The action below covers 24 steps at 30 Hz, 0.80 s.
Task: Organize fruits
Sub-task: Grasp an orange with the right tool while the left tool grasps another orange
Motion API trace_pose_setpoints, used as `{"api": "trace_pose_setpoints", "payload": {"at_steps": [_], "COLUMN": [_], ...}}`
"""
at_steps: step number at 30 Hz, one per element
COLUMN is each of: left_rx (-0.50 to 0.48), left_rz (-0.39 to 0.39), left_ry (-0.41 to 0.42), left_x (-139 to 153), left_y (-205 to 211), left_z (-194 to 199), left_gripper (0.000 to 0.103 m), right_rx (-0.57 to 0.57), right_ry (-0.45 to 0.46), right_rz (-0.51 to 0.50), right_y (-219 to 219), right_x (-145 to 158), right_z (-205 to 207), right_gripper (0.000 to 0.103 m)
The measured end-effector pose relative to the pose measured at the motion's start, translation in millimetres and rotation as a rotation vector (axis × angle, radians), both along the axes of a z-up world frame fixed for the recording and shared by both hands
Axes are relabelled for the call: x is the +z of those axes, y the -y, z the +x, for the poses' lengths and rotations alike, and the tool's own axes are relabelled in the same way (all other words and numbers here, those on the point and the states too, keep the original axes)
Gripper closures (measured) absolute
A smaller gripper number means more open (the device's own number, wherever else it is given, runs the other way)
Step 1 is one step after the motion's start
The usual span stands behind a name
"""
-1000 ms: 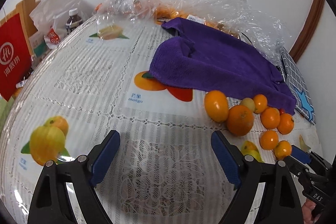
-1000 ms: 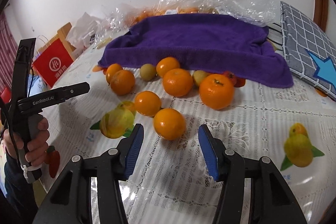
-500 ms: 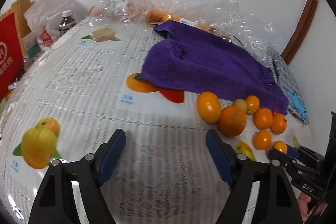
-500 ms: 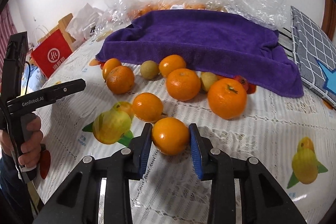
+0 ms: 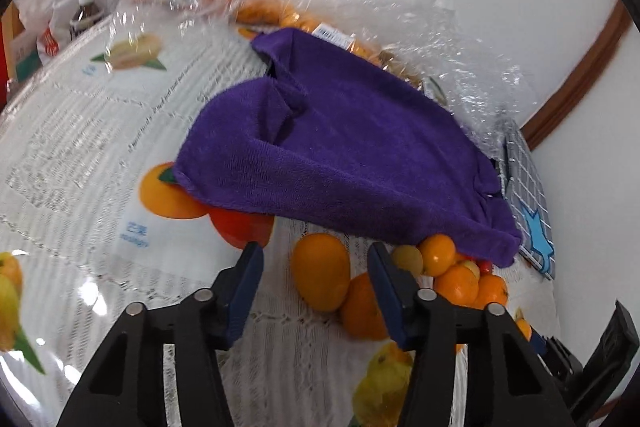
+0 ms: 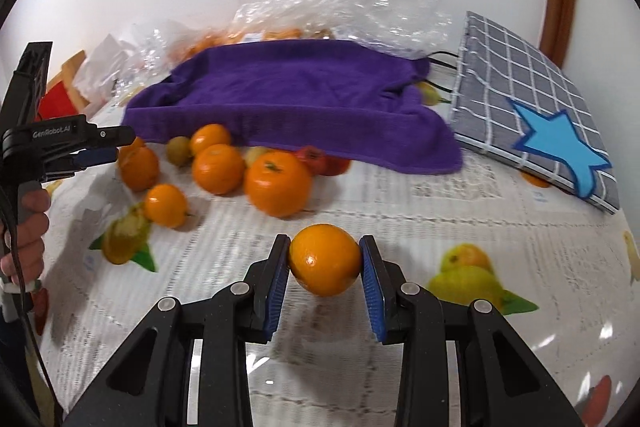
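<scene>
My right gripper (image 6: pixel 324 259) is shut on an orange (image 6: pixel 325 259) and holds it above the tablecloth, away from the pile. Several oranges (image 6: pixel 276 183) and small yellow and red fruits lie loose at the front edge of a purple towel (image 6: pixel 296 99). My left gripper (image 5: pixel 316 267) is open, its blue pads on either side of an oval orange (image 5: pixel 320 277) that lies on the cloth, not touching it. More oranges (image 5: pixel 456 281) sit to its right under the towel's (image 5: pixel 340 155) corner. The left gripper also shows in the right wrist view (image 6: pixel 92 151).
A grey checked cushion with a blue star (image 6: pixel 532 107) lies at the right. Clear plastic bags with oranges (image 5: pixel 280 11) sit behind the towel. A bottle (image 5: pixel 86 11) and paper bags stand at the far left. The tablecloth (image 6: pixel 480 211) has printed fruit pictures.
My right gripper closed on the orange and lifted it off the cloth toward the right. My left gripper moved forward to the oval orange and narrowed around it.
</scene>
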<state>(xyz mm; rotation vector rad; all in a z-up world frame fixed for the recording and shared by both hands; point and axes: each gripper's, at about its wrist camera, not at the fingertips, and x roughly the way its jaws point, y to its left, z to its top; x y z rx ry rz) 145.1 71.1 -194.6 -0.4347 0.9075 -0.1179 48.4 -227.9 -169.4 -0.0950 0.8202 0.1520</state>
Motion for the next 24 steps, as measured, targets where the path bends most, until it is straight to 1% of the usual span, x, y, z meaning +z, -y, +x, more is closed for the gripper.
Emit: {"api": "trace_pose_setpoints", "payload": {"at_steps": [2,4,6,9,12,14,16,21,24], "left_rx": [0.004,-0.003,-0.013,-0.002,0.016,0.011,0.019,0.004,-0.012], "left_rz": [0.004,0.010,0.007,-0.002,0.043,0.039,0.040,0.114,0.077], "left_ry": [-0.004,-0.004,0.000,0.009,0.012,0.020,0.030,0.087,0.096], "left_x": [-2.9,-3.9,-5.7,-4.6,-4.3,-5.5,-5.9,-7.3,-6.5], "left_y": [2.7,5.3,5.8,0.9,-4.5,-6.1,-7.3,2.7,0.1], "left_z": [1.1,1.4,0.7,-3.2,-6.8,-8.3,-10.6,-18.4,-20.3], "left_gripper": [0.065,0.073,0.073,0.073,0.073,0.072,0.072,0.073,0.073], "right_rx": [-0.007,-0.013,-0.008,-0.015,-0.017,-0.017,-0.010,-0.010,-0.008], "right_ry": [-0.005,-0.012,-0.023,-0.036,-0.038,-0.052,-0.054,-0.054,-0.054], "right_rz": [0.006,0.006,0.010,0.006,0.017,0.029,0.061,0.099,0.106], "right_y": [3.0,4.8,5.2,6.1,6.5,8.0,11.9,16.1,16.9], "right_x": [-2.8,-5.3,-6.9,-8.3,-7.3,-9.1,-8.6,-8.2,-7.5], "right_z": [2.1,3.4,5.0,7.0,7.6,9.0,9.4,9.4,9.2], "right_gripper": [0.068,0.068,0.068,0.068,0.068,0.068,0.068,0.068,0.068]}}
